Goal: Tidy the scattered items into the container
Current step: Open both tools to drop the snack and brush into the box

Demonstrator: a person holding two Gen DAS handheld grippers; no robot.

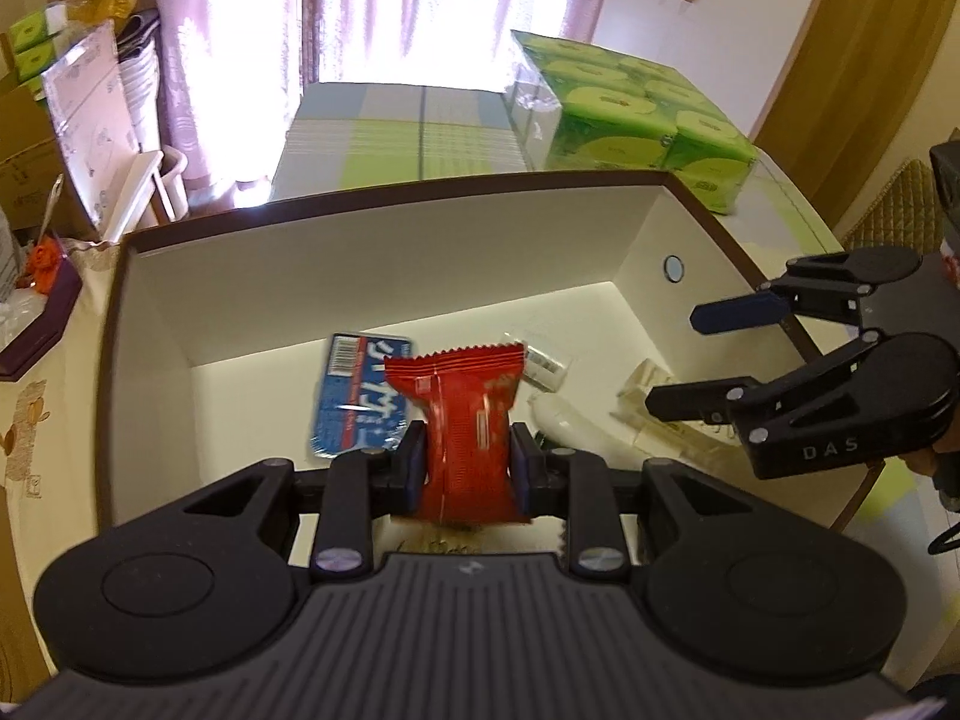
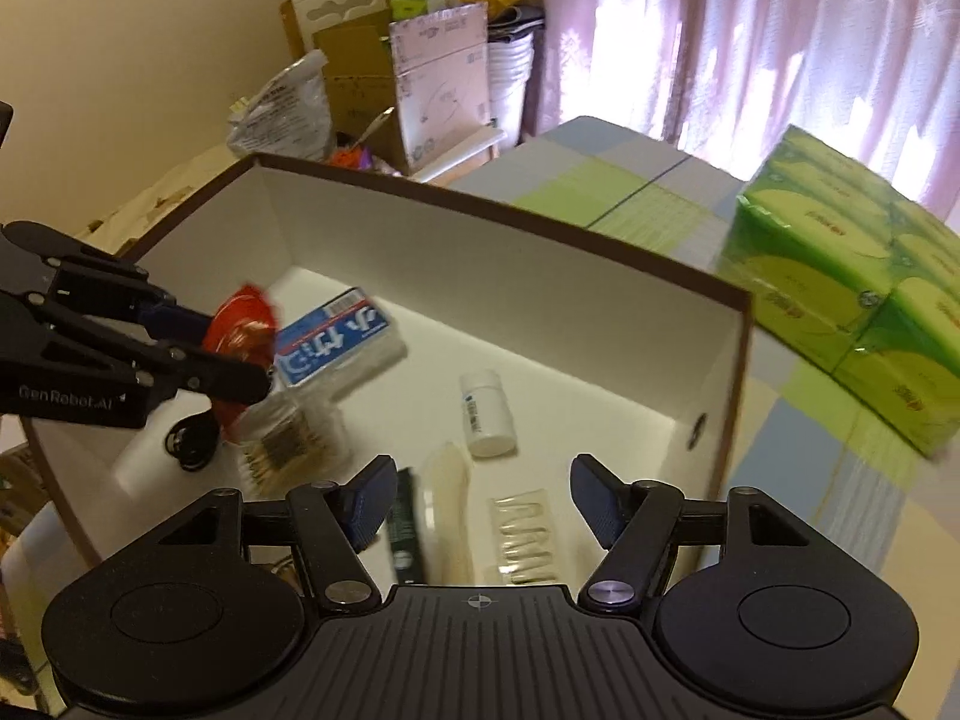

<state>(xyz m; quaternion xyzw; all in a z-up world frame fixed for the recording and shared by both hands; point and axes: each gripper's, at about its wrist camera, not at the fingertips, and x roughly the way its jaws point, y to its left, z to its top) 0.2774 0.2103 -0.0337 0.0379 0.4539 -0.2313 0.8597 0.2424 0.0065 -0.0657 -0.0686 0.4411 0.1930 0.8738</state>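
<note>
The red snack packet (image 1: 468, 426) is pinched upright between the closed fingers of your left gripper (image 1: 468, 468), held above the inside of the white box (image 1: 372, 264) and not yet touching its floor. From the right wrist view the same packet (image 2: 243, 324) shows as a red crumple at the tip of that gripper (image 2: 240, 354), over the near-left part of the box (image 2: 480, 252).

You are at the drop-off step for this one item. Already lying in the box are a blue packet (image 1: 360, 396) just behind the red one, a small white bottle (image 2: 487, 414), a clear tub of cotton swabs (image 2: 288, 444), a pale tube (image 2: 447, 510), a dark stick (image 2: 403, 534) and a clear ribbed piece (image 2: 528, 534) (what that last one is, the pictures do not settle).

Your right gripper (image 2: 480, 504) hangs over the near-right side of the box with its fingers spread wide and nothing between them; it shows the same way (image 1: 678, 360) from the left wrist view.

The next move, as I judge it, calls for lowering the packet a little toward the bare floor beside the blue packet, then spreading the left fingers so it falls flat. Keep the right gripper where it is or draw it back, so the two do not meet. A green pack of tissues (image 1: 630, 114) sits on the checked tablecloth (image 1: 390, 132) beyond the box.
</note>
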